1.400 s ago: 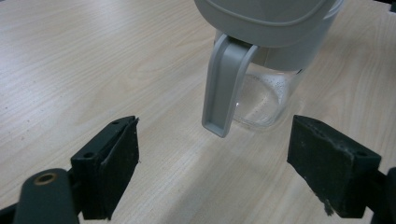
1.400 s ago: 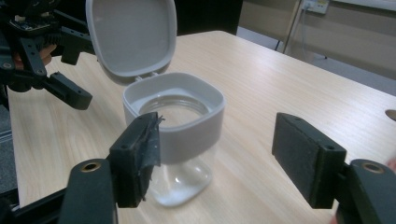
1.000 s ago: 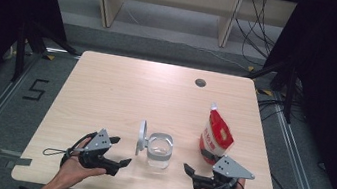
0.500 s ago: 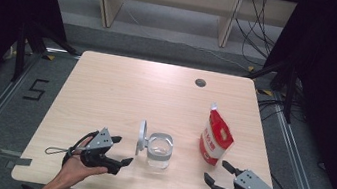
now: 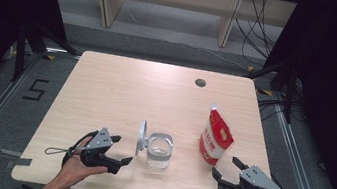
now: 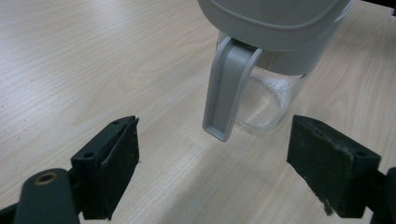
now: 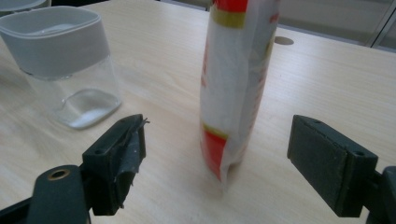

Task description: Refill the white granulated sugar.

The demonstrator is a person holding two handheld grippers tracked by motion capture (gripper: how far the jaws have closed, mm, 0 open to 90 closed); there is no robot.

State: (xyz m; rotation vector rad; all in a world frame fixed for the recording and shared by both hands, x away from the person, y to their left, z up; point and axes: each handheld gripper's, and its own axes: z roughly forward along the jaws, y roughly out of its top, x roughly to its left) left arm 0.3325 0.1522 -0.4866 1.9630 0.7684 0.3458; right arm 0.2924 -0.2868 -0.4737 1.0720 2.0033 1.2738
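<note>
The right gripper (image 5: 226,167) is held near the table's front edge with its jaws spread wide and nothing between the pads; they have just been opening further. Straight ahead of it, a short way beyond the fingertips, the red and white pouch (image 7: 236,84) stands upright on the table (image 5: 121,92), framed by the gap between the jaws. The left gripper (image 5: 122,149) is likewise wide open and empty, and the clear jar (image 6: 273,100) with its grey collar is seen just ahead of it, the flipped-up lid (image 5: 141,137) standing on the side nearer this gripper.

The step in hand is judged to be the approach to the pouch, presumably so that its contents can be poured into the open jar. For the next move, the right gripper would need to be carried forward until the pouch's body lies between the pads, then closed gently, since the soft bag may buckle or tip.
</note>
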